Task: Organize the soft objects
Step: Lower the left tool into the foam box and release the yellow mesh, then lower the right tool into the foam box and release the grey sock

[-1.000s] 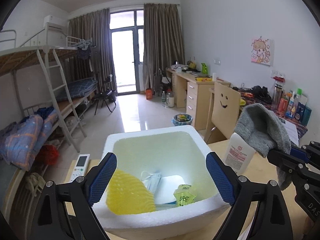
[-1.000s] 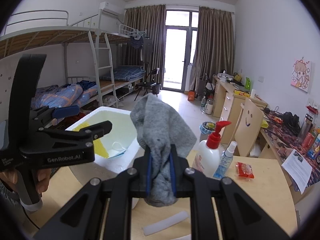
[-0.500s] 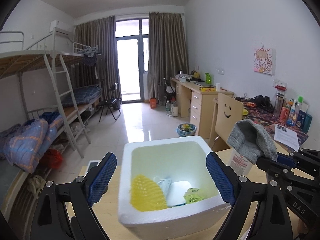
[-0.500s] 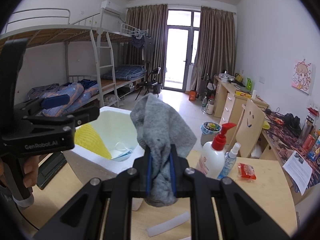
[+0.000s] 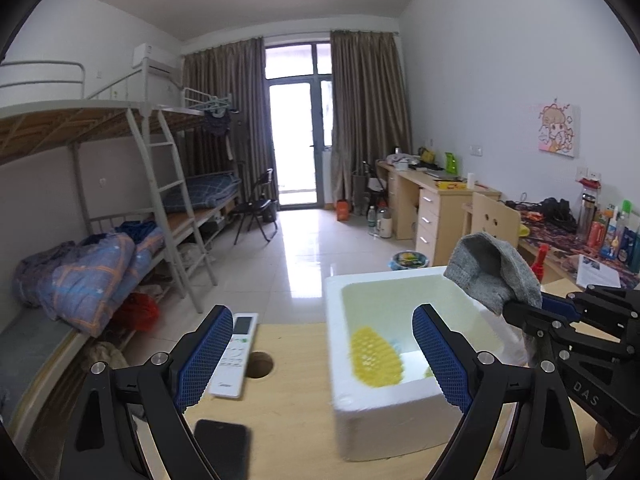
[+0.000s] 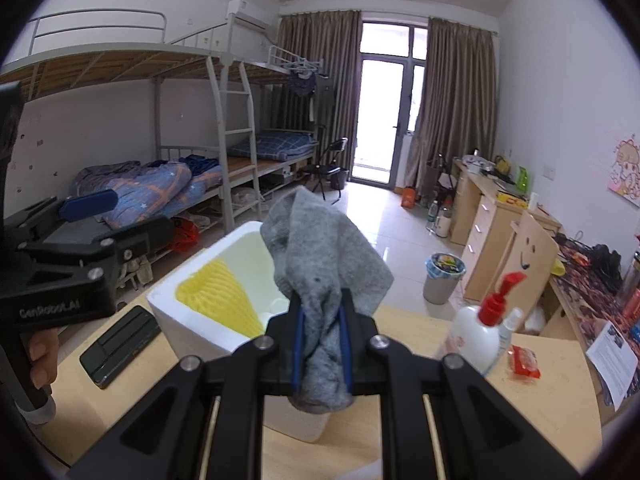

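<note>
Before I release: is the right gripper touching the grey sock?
Touching. The right wrist view shows the right gripper shut on the grey sock, pads pressing both sides.

A white remote point(image 5: 234, 356) and a black phone point(image 5: 222, 452) are lying on the wooden table point(image 5: 296, 412). A red-capped pump bottle point(image 6: 478, 334) is standing near a red packet point(image 6: 524, 361).

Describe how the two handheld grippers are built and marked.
Both are black, angular plastic linkages with silver rivets and blue textured pads. The left gripper reads "GenRobot.AI" on its side; the right gripper reads "DAS". A white cuff shows at the left wrist.
</note>
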Tool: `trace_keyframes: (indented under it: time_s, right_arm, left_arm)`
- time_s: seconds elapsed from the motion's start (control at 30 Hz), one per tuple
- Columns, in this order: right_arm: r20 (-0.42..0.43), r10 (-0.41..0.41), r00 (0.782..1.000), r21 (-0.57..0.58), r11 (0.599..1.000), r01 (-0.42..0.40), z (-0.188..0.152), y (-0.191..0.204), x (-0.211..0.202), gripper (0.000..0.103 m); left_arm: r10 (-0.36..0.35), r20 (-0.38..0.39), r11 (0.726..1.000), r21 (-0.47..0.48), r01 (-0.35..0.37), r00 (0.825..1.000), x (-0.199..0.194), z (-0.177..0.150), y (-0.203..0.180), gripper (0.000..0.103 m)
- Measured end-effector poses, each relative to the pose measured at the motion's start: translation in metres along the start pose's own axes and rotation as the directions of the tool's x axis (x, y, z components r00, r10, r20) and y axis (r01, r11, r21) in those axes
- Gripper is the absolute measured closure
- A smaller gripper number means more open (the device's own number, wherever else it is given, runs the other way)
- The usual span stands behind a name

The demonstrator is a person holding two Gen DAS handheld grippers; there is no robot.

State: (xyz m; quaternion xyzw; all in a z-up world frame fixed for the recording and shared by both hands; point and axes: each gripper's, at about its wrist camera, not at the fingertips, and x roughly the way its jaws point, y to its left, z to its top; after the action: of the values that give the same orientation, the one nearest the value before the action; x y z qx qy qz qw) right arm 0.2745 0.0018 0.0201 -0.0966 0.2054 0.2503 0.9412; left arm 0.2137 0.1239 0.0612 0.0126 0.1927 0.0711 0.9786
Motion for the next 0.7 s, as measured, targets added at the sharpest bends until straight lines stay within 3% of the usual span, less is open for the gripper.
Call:
trace_keyframes:
  time_s: [0.43, 0.63, 0.7]
  right_arm:
    - [-0.031, 0.052, 0.998, -0.011, 0.999, -0.052, 0.007, 0.016, 0.025, 0.083]
    - [-0.044, 0.050, 0.998, 0.030, 0.998, -0.048, 0.010, 0.010, 0.033, 0.058]
    - [-0.048, 0.054, 0.997, 0.040, 0.998, -0.052, 0.010, 0.008, 0.035, 0.043]
  left_arm:
    - [0.069, 0.002, 0.997, -0.024, -0.069, 0.998, -0.008, -0.010, 0.028, 0.011]
    - [0.078, 0.000, 0.997, -0.026, -0.078, 0.997, -0.008, -0.013, 0.032, 0.011]
    - [0.079, -0.001, 0.996, -0.029, -0.079, 0.997, -0.008, -0.013, 0.034, 0.011]
